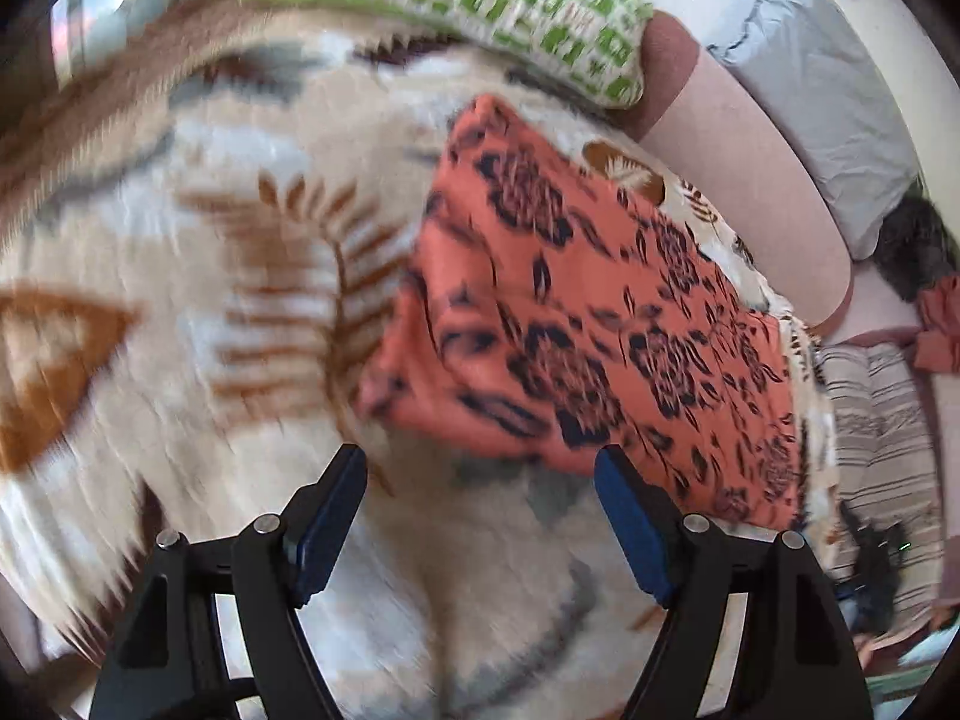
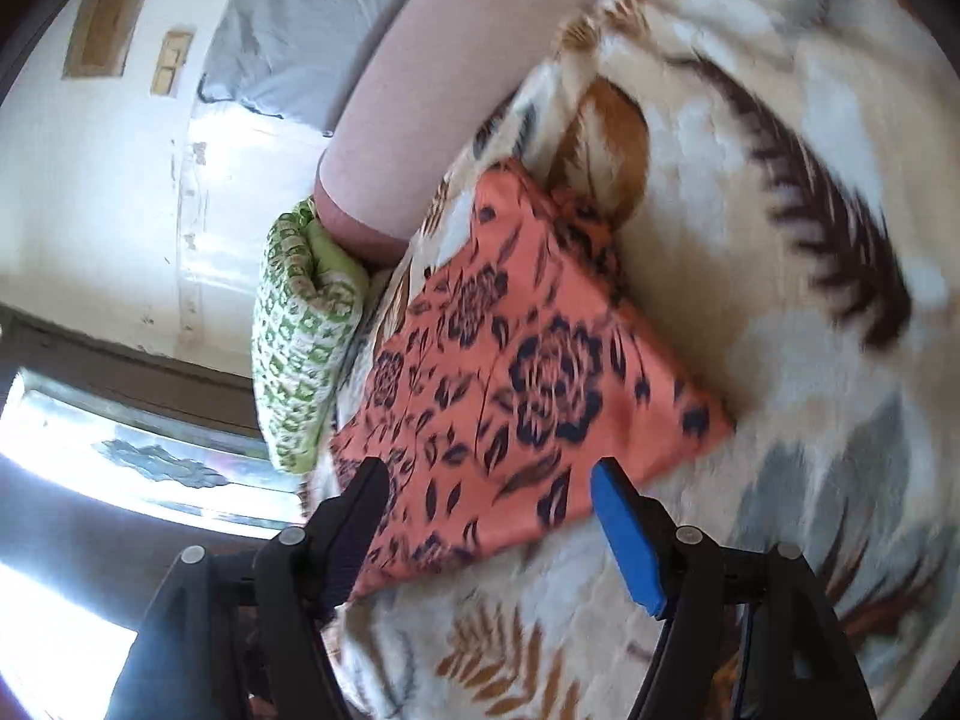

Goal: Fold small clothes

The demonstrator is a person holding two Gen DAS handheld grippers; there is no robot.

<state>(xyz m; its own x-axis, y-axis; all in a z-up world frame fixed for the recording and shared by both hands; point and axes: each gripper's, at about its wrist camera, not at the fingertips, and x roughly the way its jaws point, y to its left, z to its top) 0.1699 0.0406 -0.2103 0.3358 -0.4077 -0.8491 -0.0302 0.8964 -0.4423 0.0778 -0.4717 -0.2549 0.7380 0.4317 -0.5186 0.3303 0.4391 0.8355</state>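
An orange garment with dark flower print [image 1: 576,324] lies folded into a flat rectangle on a cream blanket with leaf pattern [image 1: 240,240]. It also shows in the right wrist view [image 2: 516,384]. My left gripper [image 1: 480,480] is open and empty, hovering just short of the garment's near edge. My right gripper [image 2: 489,492] is open and empty, above the garment's near corner, with the jaws spread to either side of it. Both views are blurred by motion.
A green-and-white checked pillow [image 1: 480,6] lies at the blanket's far end, also in the right wrist view [image 2: 300,336]. A pink bolster [image 1: 750,204] runs along the bed's side, by a grey sheet [image 1: 840,102]. Striped cloth [image 1: 882,450] lies at right. A window [image 2: 120,450] is at left.
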